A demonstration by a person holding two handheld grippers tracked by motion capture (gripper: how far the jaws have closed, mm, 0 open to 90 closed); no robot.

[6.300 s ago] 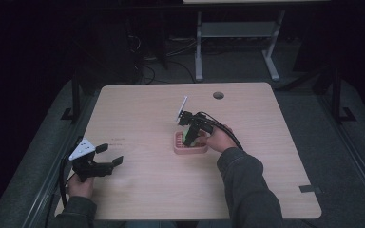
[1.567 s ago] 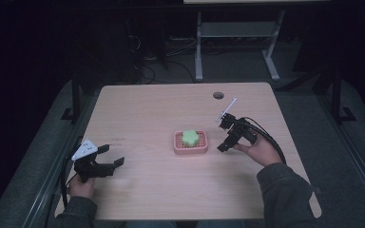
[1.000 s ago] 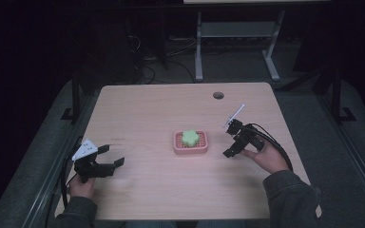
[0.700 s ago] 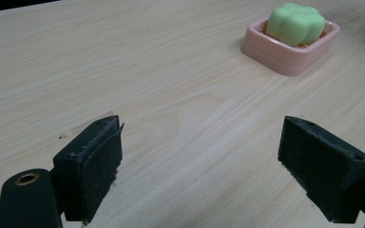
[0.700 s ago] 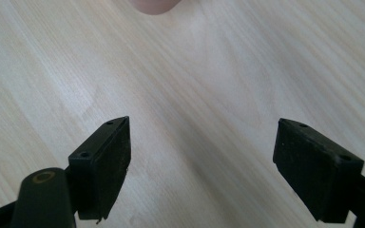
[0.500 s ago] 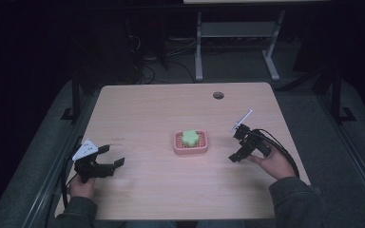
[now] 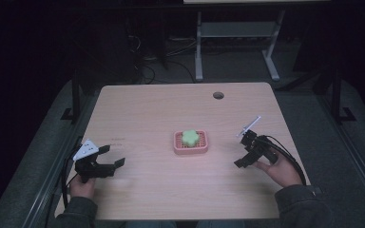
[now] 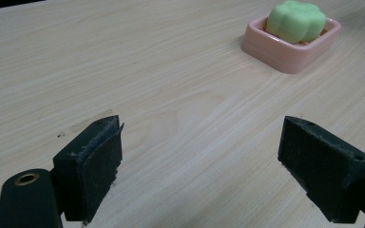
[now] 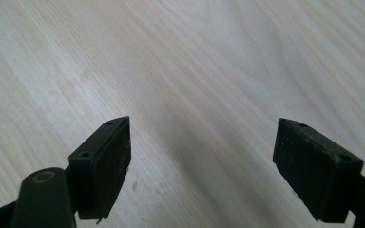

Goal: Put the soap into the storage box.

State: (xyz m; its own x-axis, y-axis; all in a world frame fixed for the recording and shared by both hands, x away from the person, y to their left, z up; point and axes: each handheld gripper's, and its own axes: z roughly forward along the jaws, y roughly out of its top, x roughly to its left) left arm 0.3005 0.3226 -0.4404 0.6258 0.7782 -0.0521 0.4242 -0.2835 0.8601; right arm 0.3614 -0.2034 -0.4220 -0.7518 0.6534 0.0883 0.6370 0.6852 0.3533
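A green flower-shaped soap (image 7: 189,137) lies in a pink soap dish (image 7: 190,147) near the middle of the table (image 7: 147,109). The soap sits inside the dish's rim, its top standing above the rim. Judged from this layout, the placing step is complete and both grippers are at rest to either side.

The right gripper (image 7: 241,162) hovers low over the table, well apart from the dish on its right, jaws spread wide with nothing between them; its own view shows bare wood grain between the two black pads (image 9: 105,161). The left gripper (image 7: 114,156) rests near the table's front left corner, jaws likewise released and empty, pointing toward the dish, which appears in the upper right of its view (image 8: 290,45).

Any next move, such as lifting the soap out again, would call for a gripper to travel to the dish and close on the soap's sides above the rim.

A round cable hole (image 7: 218,95) lies near the far edge. Nothing stands between either gripper and the dish.
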